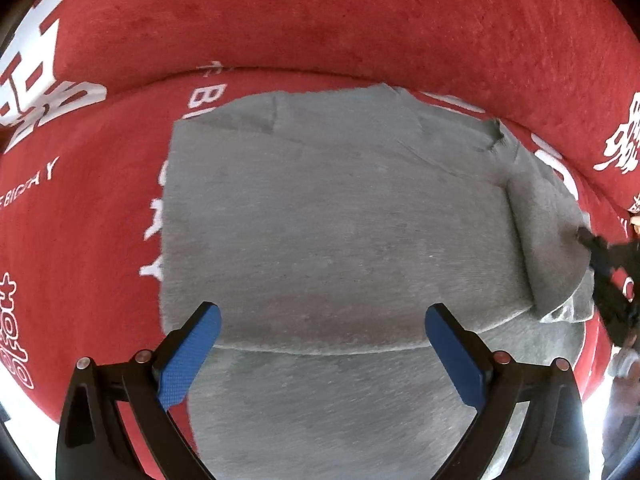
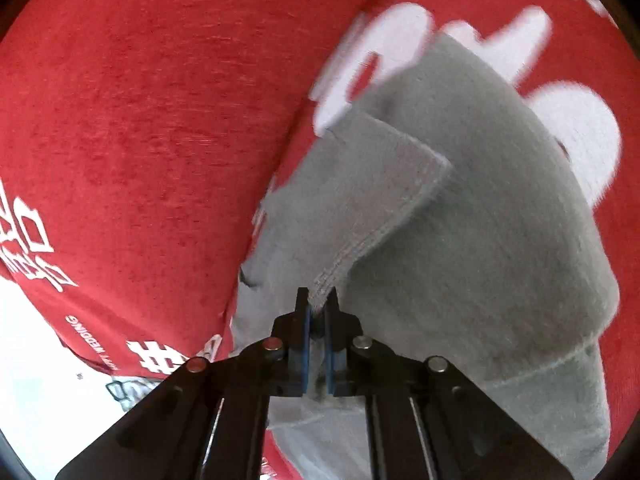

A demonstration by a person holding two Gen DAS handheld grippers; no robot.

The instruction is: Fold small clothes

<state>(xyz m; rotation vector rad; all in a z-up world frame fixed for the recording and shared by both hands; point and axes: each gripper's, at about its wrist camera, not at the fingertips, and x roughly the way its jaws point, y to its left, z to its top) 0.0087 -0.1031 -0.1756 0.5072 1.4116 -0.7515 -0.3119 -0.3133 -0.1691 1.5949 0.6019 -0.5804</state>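
Right claw [image 2: 318, 300] pinches grey garment's [image 2: 460, 240] stitched hem — left claw [image 1: 322, 318] spread.

Red cloth [image 1: 320, 20] carries white print. Left of grey garment [image 1: 340, 220]: partly blurred Latin line, letters "BIG" and "Y" readable; beside garment's left edge, partly hidden letters "Y". Right wrist view: "WEDDING" on red cloth [image 2: 120, 120], left of garment [image 2: 480, 220]. Large white characters unreadable.
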